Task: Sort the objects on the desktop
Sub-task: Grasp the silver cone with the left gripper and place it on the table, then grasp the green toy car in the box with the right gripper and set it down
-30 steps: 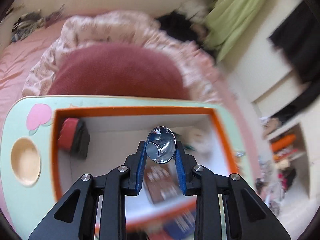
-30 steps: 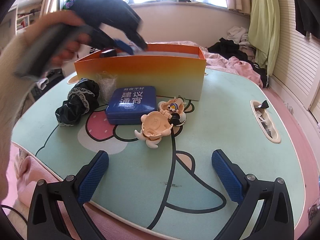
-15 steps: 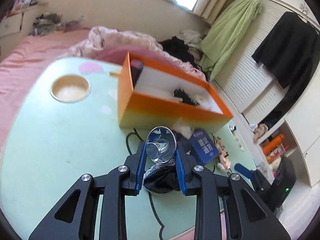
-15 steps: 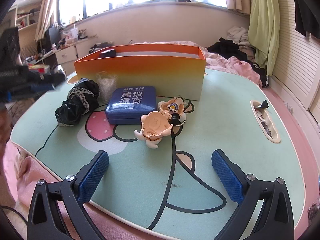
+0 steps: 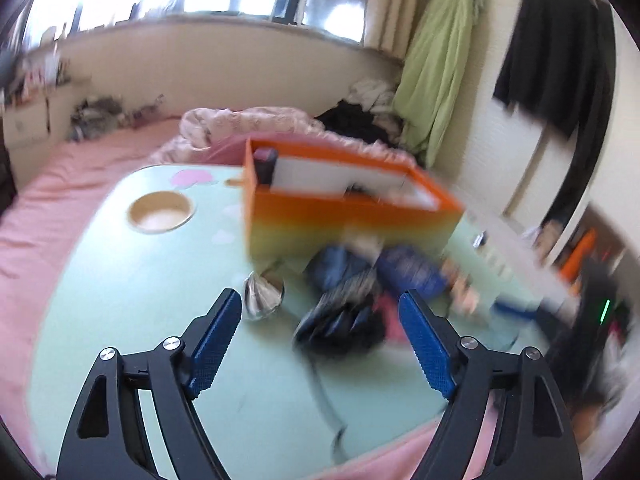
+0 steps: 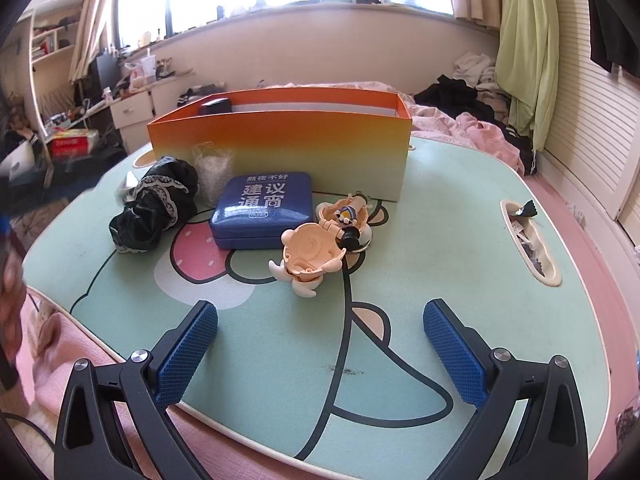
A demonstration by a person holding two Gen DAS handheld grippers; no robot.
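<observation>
Both left gripper (image 5: 320,336) jaws just opened, releasing metal cup (image 5: 262,294).

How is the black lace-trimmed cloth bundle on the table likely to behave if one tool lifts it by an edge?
The black lace-trimmed cloth bundle lies crumpled with soft folds, so it would probably sag and unfurl rather than hold its shape. It looks light for its bulk. Its loose lace edge may snag or drag against the blue tin beside it.

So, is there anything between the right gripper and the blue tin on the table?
Partly. The right gripper is open, with bare table just ahead. Closer to the blue tin, the cream figure toy lies at its near right corner; the tin's left side is unobstructed.
</observation>
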